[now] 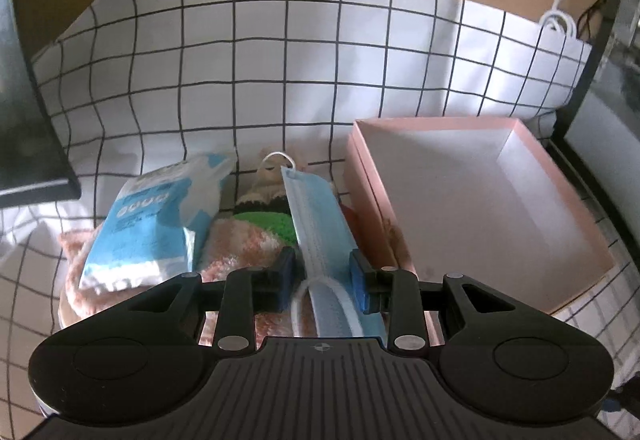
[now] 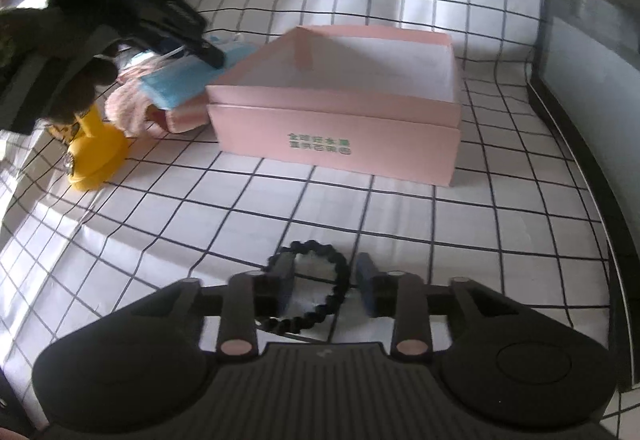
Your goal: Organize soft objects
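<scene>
One pink box (image 1: 472, 199), open and empty, sits on a tabletop (image 2: 360, 207) covered by a black-gridded white cloth. Just left of the box lies a pile of soft things: one blue mask (image 1: 320, 224), one blue-and-white packet (image 1: 156, 215), one pink towel (image 1: 240, 244) and one small doll (image 1: 268, 191) with a green band.

The mask lies on top of the pile, its long axis running away from the left gripper (image 1: 325, 276) toward the far side of the cloth, one white ear loop at each end. Its near end sits between the two fingers, which stand slightly spread — whether their pads press the mask cannot be told.

In the right wrist view, one black beaded hair tie (image 2: 312, 288) lies flat on the cloth in front of the box. The right gripper (image 2: 325, 284) has its fingers spread; one finger is inside the ring, the other outside, not pinching it. One yellow stand (image 2: 96, 151) is at left.
</scene>
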